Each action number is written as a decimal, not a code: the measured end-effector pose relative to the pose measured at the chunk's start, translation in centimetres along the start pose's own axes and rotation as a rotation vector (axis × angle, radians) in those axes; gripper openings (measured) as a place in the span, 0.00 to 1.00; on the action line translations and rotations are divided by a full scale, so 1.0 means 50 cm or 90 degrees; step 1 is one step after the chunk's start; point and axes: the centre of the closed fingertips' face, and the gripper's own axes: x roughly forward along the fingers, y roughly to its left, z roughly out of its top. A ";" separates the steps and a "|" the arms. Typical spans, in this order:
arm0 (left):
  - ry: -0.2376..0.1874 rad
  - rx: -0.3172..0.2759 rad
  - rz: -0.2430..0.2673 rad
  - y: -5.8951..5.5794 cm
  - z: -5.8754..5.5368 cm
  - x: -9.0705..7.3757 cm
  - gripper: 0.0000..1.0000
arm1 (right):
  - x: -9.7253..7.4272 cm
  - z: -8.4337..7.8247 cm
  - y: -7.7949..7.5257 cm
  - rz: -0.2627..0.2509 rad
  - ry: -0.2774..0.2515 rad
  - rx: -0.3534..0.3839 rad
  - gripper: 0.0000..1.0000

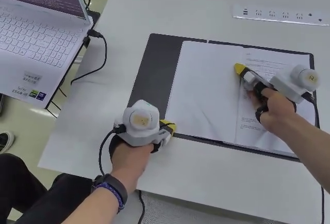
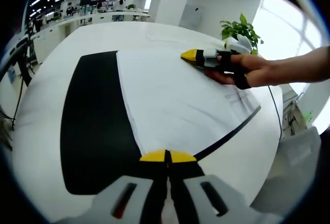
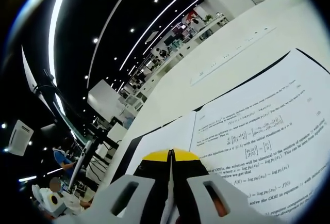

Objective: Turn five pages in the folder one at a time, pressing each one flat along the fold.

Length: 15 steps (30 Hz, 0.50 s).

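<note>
A black folder [image 1: 152,69] lies open on the white table. A blank turned page [image 1: 206,90] lies over its left half and a printed page [image 1: 270,61] lies on the right. My right gripper [image 1: 240,70] is shut, its yellow tips down on the paper at the fold; in the right gripper view the tips [image 3: 170,155] sit where the blank page [image 3: 160,136] meets the printed page [image 3: 258,141]. My left gripper [image 1: 168,127] is shut at the folder's near edge, tips [image 2: 167,156] by the page's near corner, on the black cover [image 2: 93,121].
An open white laptop [image 1: 36,33] stands at the back left, with a black cable [image 1: 100,53] trailing toward the folder. A white power strip [image 1: 281,15] lies at the back right. A potted plant [image 2: 240,28] stands beyond the table.
</note>
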 end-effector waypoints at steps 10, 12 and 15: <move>-0.002 -0.001 0.002 0.001 0.001 0.001 0.00 | 0.017 0.014 -0.008 -0.010 -0.011 0.007 0.00; -0.003 -0.001 0.002 0.001 0.001 0.000 0.00 | 0.020 0.015 -0.010 -0.014 -0.014 0.011 0.00; -0.007 -0.005 0.001 0.001 0.001 -0.001 0.00 | 0.021 0.017 -0.008 -0.018 -0.016 0.011 0.00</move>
